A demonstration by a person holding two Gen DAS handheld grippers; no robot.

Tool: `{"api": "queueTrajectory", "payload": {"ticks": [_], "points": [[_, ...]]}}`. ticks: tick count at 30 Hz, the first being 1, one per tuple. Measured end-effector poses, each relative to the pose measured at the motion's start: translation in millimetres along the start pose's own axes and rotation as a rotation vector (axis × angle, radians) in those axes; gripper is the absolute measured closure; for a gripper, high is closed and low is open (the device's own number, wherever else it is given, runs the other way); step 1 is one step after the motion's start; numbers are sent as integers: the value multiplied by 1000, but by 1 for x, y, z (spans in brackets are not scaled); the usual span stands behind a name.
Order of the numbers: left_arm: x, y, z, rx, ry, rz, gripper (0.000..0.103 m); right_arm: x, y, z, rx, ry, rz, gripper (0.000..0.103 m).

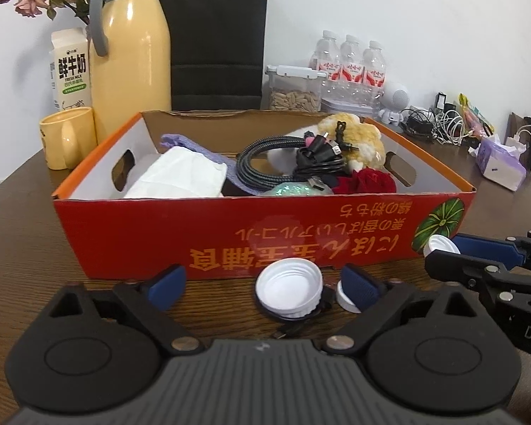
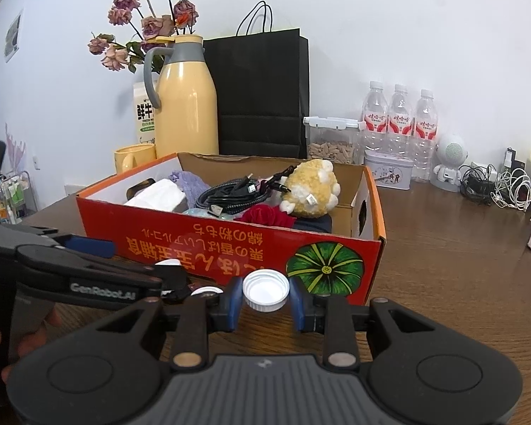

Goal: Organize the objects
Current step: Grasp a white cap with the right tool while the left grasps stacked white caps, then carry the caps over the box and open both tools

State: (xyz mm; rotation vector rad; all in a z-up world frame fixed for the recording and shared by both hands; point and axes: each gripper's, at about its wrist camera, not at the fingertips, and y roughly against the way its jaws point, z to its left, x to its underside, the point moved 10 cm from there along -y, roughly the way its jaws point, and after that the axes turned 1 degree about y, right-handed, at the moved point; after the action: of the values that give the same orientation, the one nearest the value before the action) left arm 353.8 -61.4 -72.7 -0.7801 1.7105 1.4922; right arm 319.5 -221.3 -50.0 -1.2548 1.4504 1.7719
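The white bottle cap [image 2: 266, 290] sits open side up between the blue pads of the right claw [image 2: 265, 301], low in front of the red cardboard box [image 2: 230, 248], right by the pumpkin print near the box's front right corner. The pads stand close on either side of it; whether they are already pressing the rim or just short of it cannot be told from the right wrist view, and from the left wrist view only a sliver of that cap [image 1: 440, 244] shows at the fingertip.

A second, wider white cap [image 1: 289, 292] lies on the surface just before the box's front wall, atop a dark ring-like thing, with a smaller white cap [image 1: 347, 299] touching the right pad of the left claw [image 1: 265, 288]. That claw is spread wide, holding nothing, its fingers straddling the wide cap.

The step in hand looks like gathering the loose caps into the box. To do it well, the right claw should squeeze evenly across the cap's widest part, since a thin plastic rim can pop out sideways. It must then lift clear above the front wall before moving inward. Inside, the coiled black cable [image 1: 276, 163], white tissue pack [image 1: 180, 177], plush toy [image 1: 357, 138] and red cloth [image 1: 368, 180] crowd the space, so a release over a gap near the front wall would suit best.
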Motion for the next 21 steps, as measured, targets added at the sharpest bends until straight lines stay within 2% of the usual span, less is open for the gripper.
{"api": "queueTrajectory", "payload": {"ticks": [2, 4, 5, 7, 9, 21], "points": [[1, -1, -2, 3, -3, 4, 20, 0, 1, 0, -1, 0, -2, 76], [1, 0, -3, 11, 0, 6, 34, 0, 1, 0, -2, 1, -1, 76], [2, -1, -3, 11, 0, 9, 38, 0, 0, 0, -3, 2, 0, 76], [4, -1, -4, 22, -2, 19, 54, 1, -1, 0, -2, 4, 4, 76], [5, 0, -5, 33, 1, 21, 61, 2, -1, 1, -1, 6, 7, 76], [0, 16, -4, 45, 20, -45, 62, 4, -3, 2, 5, 16, 16, 76]]}}
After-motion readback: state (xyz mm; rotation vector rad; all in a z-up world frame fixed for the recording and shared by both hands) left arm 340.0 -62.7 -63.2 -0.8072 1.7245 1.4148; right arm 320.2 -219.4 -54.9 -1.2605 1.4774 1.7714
